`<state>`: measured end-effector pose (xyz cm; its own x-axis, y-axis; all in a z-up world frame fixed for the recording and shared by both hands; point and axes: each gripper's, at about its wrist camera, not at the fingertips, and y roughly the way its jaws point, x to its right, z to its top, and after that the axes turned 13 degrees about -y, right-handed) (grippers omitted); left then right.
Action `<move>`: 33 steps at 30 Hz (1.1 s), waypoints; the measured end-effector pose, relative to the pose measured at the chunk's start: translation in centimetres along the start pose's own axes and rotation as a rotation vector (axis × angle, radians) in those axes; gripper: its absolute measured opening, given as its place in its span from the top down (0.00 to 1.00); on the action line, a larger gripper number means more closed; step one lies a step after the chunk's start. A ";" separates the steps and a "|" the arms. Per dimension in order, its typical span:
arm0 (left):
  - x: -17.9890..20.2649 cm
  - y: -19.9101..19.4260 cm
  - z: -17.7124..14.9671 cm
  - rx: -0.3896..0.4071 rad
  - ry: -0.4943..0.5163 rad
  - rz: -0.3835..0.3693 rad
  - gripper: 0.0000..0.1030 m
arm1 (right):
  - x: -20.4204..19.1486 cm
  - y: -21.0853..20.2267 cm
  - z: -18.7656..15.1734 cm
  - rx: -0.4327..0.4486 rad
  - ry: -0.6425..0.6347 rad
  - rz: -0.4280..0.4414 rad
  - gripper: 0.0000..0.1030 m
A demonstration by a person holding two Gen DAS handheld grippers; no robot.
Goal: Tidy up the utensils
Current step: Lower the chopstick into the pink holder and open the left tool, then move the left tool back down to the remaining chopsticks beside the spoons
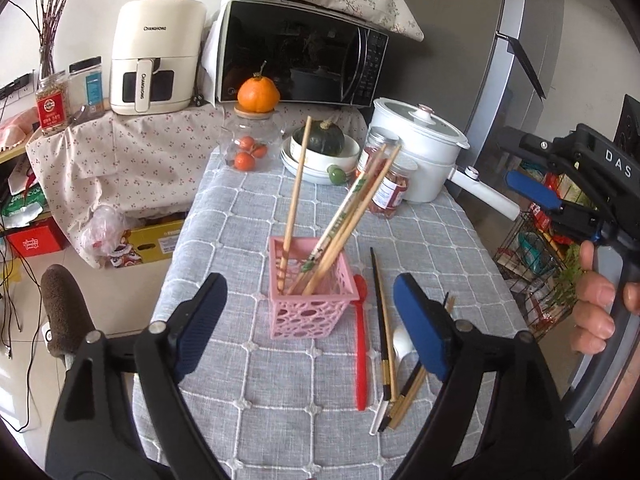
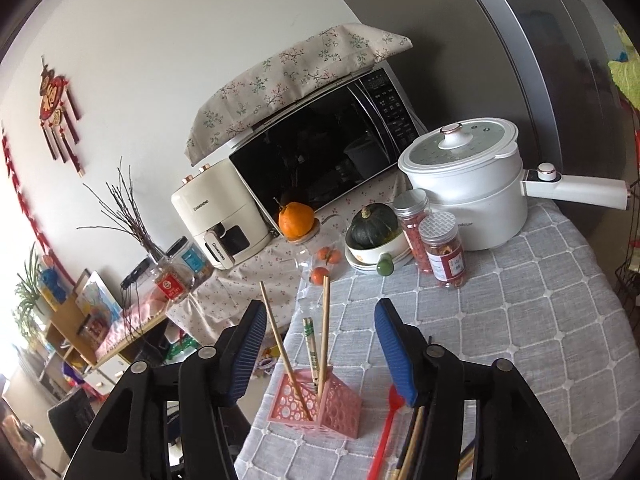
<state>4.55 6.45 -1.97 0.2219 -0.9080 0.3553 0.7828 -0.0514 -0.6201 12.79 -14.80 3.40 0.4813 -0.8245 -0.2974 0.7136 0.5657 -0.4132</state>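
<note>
A pink openwork basket (image 1: 310, 300) stands on the grey quilted tablecloth (image 1: 280, 392) and holds several wooden chopsticks (image 1: 352, 216) leaning upright. It also shows in the right wrist view (image 2: 320, 408). To its right lie a red plastic spoon (image 1: 361, 344), dark and wooden chopsticks (image 1: 384, 336) and a white spoon (image 1: 402, 344). My left gripper (image 1: 308, 320) is open and empty, its fingers on either side of the basket, nearer the camera. My right gripper (image 2: 320, 356) is open and empty above the basket; it shows at the right in the left wrist view (image 1: 532, 192).
At the table's far end stand a white electric pot (image 1: 420, 148), two red-filled jars (image 1: 390, 188), stacked bowls with a green squash (image 1: 320, 148) and a glass jar of oranges (image 1: 250, 140). Behind are a microwave (image 1: 300, 52) and an air fryer (image 1: 154, 60). A fridge (image 1: 520, 60) is right.
</note>
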 end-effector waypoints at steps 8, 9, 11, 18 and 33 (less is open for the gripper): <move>2.7 -0.5 -1.8 -0.100 0.034 -0.038 0.10 | 1.0 -3.5 -0.3 -0.068 -0.115 -0.124 0.23; 3.0 -0.5 -2.1 -0.109 0.042 -0.042 0.08 | 1.3 -3.9 -0.4 -0.083 -0.126 -0.143 0.22; 3.8 -0.4 -2.5 -0.132 0.062 -0.049 0.06 | 2.1 -4.6 -0.8 -0.121 -0.140 -0.182 0.18; 6.2 1.0 -4.3 -0.219 0.147 -0.070 0.04 | 5.7 -5.4 -2.4 -0.278 -0.157 -0.325 0.16; 13.4 8.2 -6.7 -0.375 0.369 0.007 0.01 | 13.0 -2.8 -5.9 -0.531 -0.026 -0.484 0.16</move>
<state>10.09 -8.88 -6.98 -0.0464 -0.9915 0.1219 0.5047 -0.1286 -0.8536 14.09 -26.97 -4.36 0.1899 -0.9809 0.0428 0.5096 0.0612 -0.8583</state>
